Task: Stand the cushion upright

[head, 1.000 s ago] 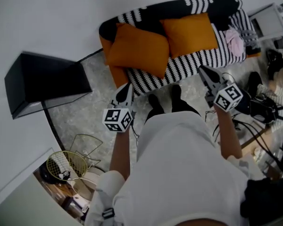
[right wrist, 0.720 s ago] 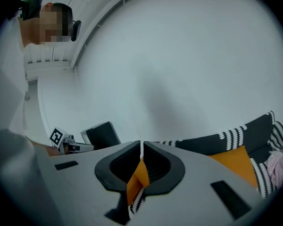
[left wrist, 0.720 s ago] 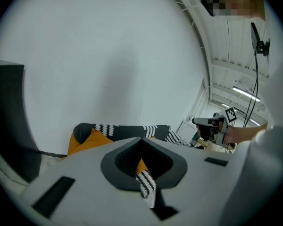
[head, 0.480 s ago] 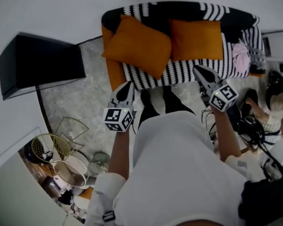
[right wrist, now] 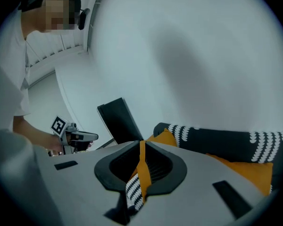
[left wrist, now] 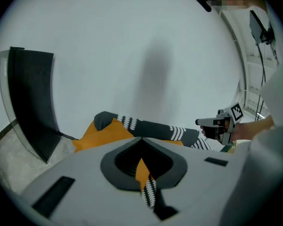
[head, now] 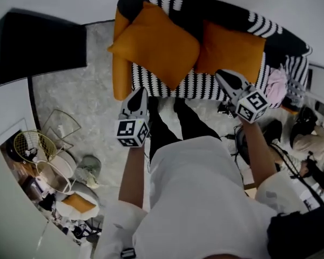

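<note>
Two orange cushions lie on a black-and-white striped sofa (head: 205,85). The left cushion (head: 156,45) sits tilted like a diamond, one corner over the seat's front edge. The right cushion (head: 232,50) leans on the backrest. My left gripper (head: 140,94) is shut and empty, short of the sofa's front, below the left cushion. My right gripper (head: 222,76) is shut and empty too, its tip over the seat edge just below the right cushion. The left gripper view shows a cushion (left wrist: 104,133) and sofa back (left wrist: 151,126) beyond the closed jaws.
A black flat box (head: 38,47) stands on the floor left of the sofa. Wire baskets (head: 32,147) and clutter fill the lower left. A pink cloth (head: 275,85) lies on the sofa's right end. Bags and cables crowd the right. The person's legs (head: 178,123) stand before the sofa.
Both grippers have moved forward and down toward the sofa, the right one now reaching the seat edge. The sofa has come closer in the head view. Jaws stayed shut.
</note>
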### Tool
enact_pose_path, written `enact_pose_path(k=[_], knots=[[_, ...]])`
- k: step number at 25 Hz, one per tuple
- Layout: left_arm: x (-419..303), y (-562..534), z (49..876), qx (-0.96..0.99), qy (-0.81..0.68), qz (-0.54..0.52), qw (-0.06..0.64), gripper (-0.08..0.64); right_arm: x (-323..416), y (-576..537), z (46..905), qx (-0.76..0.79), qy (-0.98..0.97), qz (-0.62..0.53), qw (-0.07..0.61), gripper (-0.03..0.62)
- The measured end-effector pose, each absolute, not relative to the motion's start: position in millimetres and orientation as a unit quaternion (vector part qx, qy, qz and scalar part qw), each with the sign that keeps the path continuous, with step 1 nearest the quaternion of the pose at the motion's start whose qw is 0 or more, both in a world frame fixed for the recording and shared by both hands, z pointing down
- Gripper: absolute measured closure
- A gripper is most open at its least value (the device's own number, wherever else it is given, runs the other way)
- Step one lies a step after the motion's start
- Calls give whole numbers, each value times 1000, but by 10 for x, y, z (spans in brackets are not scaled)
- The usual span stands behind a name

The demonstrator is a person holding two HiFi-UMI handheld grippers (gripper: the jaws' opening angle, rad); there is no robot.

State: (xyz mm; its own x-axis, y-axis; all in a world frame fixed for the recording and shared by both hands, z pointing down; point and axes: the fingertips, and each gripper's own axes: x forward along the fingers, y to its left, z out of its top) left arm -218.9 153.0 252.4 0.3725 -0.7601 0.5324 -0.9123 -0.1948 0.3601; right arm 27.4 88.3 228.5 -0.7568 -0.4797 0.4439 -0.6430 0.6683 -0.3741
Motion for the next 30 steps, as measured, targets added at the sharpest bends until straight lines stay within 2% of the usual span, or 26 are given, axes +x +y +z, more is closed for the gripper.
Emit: enact_pose_path(k=[5, 8, 11, 14, 18, 20, 24, 30], knots=[[-2370, 1338, 3099, 713, -593, 107, 358, 536, 99, 424, 2850, 269, -907, 268, 180, 538], [-2485, 1239, 3452, 690, -611, 101, 374, 520, -50, 172, 3220, 245, -911, 266, 196, 481], [-2578, 1162, 3798, 666, -628, 95, 391, 506, -214, -54, 3573, 218, -915, 260, 217, 471], [-2655, 1044, 4145, 641, -643, 87, 410, 478, -396, -278, 3930, 190, -918, 250, 244, 432], [-2826, 849, 4664, 603, -660, 77, 441, 387, -718, -583, 4475, 161, -917, 234, 279, 394], [-2840, 727, 4882, 583, -667, 77, 458, 320, -804, -741, 4693, 151, -915, 233, 294, 377], [-2893, 534, 5253, 550, -678, 85, 480, 249, -957, -987, 5058, 138, -908, 234, 320, 337], [-3008, 384, 5602, 522, -681, 70, 508, 105, -1091, -1277, 5580, 137, -889, 255, 355, 253]])
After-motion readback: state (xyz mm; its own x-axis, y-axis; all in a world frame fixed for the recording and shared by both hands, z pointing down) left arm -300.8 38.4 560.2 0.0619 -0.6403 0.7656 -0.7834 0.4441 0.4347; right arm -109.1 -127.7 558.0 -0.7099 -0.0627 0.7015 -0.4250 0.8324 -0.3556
